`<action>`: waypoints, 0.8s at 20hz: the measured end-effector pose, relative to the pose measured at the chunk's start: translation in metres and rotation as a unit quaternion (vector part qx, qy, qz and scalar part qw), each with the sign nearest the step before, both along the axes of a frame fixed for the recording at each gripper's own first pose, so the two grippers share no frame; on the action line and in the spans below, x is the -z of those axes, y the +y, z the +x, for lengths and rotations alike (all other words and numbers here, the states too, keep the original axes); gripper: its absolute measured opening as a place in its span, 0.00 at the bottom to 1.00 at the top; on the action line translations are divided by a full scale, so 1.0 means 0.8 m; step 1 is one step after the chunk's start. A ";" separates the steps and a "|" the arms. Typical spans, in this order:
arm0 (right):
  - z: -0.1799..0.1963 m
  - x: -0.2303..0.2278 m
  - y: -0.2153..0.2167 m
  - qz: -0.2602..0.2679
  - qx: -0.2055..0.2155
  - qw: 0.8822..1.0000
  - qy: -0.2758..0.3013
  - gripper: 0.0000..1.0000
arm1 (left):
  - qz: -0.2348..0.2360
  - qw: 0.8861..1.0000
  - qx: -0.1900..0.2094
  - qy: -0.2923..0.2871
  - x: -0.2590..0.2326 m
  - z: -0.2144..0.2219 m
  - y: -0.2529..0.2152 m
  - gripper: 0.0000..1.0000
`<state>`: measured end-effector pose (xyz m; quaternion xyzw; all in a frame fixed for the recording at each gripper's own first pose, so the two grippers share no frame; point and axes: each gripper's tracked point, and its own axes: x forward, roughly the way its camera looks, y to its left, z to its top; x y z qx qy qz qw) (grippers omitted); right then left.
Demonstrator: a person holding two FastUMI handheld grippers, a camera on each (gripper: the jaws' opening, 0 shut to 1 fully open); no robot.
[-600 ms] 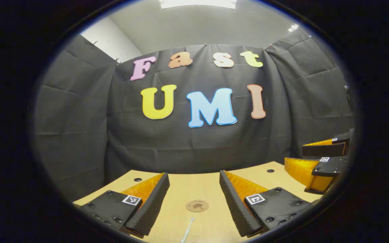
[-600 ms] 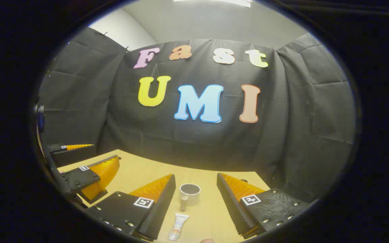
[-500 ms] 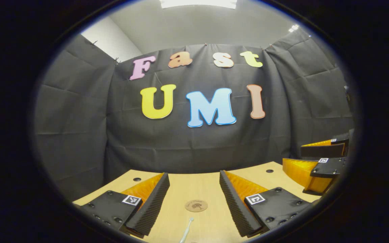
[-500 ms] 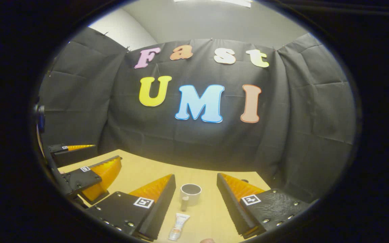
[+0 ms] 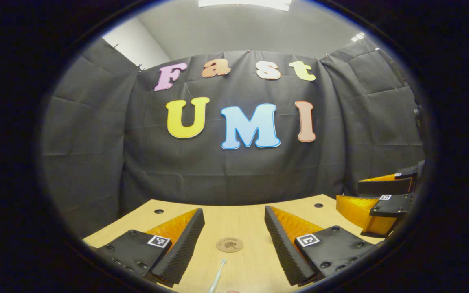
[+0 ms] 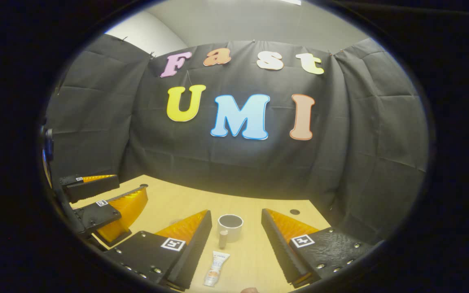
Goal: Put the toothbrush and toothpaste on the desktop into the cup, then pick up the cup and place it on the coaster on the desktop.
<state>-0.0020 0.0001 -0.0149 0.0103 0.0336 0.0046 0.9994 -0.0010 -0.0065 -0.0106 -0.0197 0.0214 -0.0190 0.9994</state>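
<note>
In the left gripper view my left gripper (image 5: 234, 221) stands open above the wooden desktop (image 5: 242, 215). A round brown coaster (image 5: 229, 245) lies between its fingers, and a pale toothbrush (image 5: 217, 278) lies nearer, at the bottom edge. The right gripper (image 5: 381, 199) shows at the far right, open. In the right gripper view my right gripper (image 6: 236, 221) is open too. A white cup (image 6: 230, 226) with a handle stands upright between its fingers. A white toothpaste tube (image 6: 215, 268) lies flat in front of the cup. The left gripper (image 6: 100, 195) shows at the left, open.
The desktop (image 6: 165, 203) ends at the black cloth wall close behind the cup and coaster. Small dark holes (image 5: 158, 211) (image 5: 318, 205) sit near the back corners of the desktop. Another hole (image 6: 294, 212) lies right of the cup.
Both cameras have tipped slightly down and eased forward: the coaster, toothbrush, cup and tube sit a little higher in their views. Both grippers stay open.
</note>
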 end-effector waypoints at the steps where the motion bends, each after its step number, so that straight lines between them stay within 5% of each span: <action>1: 0.002 0.001 0.001 0.004 -0.001 1.000 0.003 0.79 | -0.001 1.000 0.003 0.005 0.006 -0.001 0.000 0.96; 8: 0.015 0.052 0.008 0.031 -0.006 0.997 0.073 0.79 | -0.003 0.999 0.018 0.044 0.035 0.010 -0.001 0.94; 16: 0.035 0.130 0.016 0.061 -0.002 0.980 0.188 0.79 | -0.046 0.978 0.021 0.201 0.164 0.022 0.009 0.96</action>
